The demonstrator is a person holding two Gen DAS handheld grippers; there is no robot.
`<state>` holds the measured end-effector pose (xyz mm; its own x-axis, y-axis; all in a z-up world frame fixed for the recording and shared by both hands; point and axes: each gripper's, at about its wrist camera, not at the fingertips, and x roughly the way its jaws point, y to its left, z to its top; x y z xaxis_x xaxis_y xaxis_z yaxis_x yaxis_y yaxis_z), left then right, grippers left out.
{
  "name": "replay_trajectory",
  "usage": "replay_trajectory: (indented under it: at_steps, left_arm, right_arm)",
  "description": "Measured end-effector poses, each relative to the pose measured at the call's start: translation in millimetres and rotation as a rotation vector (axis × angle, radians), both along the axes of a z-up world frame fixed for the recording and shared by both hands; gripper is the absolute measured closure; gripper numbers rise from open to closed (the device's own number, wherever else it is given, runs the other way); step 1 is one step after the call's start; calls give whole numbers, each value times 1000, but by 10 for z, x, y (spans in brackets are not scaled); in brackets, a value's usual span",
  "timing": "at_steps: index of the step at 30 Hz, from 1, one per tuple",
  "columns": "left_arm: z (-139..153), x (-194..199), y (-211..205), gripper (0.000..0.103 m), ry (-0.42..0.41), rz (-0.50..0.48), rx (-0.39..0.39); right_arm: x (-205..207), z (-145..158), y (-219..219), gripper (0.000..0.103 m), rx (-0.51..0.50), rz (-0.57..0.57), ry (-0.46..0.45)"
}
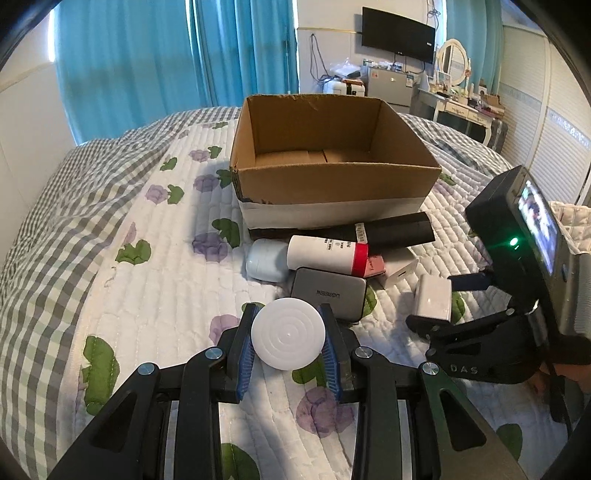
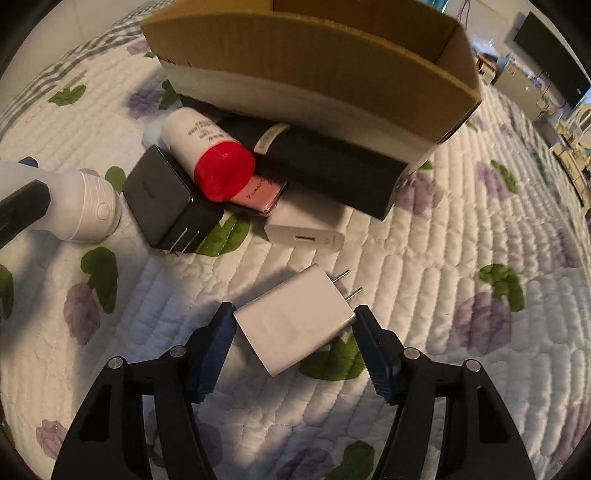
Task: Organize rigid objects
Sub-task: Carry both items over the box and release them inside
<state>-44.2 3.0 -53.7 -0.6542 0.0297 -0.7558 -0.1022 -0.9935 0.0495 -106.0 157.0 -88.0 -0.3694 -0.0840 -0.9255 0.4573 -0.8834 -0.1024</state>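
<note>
My left gripper (image 1: 289, 334) is shut on a white round-ended bottle (image 1: 288, 338), which also shows in the right wrist view (image 2: 86, 206). My right gripper (image 2: 293, 317) is shut on a white plug charger (image 2: 295, 317), held just above the quilt; it also shows in the left wrist view (image 1: 434, 299). An open cardboard box (image 1: 332, 177) stands on the bed behind a pile: a white bottle with a red cap (image 2: 207, 155), a dark grey charger (image 2: 166, 201), a black box (image 2: 332, 162), a pink item (image 2: 258, 195), a white adapter (image 2: 306, 230) and a pale blue case (image 1: 266, 258).
The quilted bedspread (image 1: 147, 277) with purple flowers covers the bed. Blue curtains (image 1: 166, 55), a wall TV (image 1: 397, 35) and a dressing table (image 1: 458, 99) stand beyond the bed. The right gripper body (image 1: 517, 258) is at the right of the left wrist view.
</note>
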Motion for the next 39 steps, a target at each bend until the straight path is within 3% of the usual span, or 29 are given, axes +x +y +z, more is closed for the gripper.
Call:
replay_trajectory:
  at_steps: [10,18,22,27,30,39]
  left_arm:
    - [305,57,32,71,28,-20,3]
    - [802,-84,43,71,89,-52,5]
    - [1107,-327,62,71,138,-65,-5]
    - [1404,-882,59,71,174,-74,-21]
    - [1437,-1238,56,71,177,-70,-46]
    - [1035,-2117,171,71,106,-104,-21]
  right_arm:
    - [179,837,82,38,-86,-12,221]
    - [218,1663,55,38,-131,26,390]
    - [31,2000,-30,38,-149,41,464]
    - [-302,2225,-32,38,-182,17,509]
    - [-555,2295,-39,38,-195,5,524]
    - [-1273,2168,-68,38,-204,-32,518]
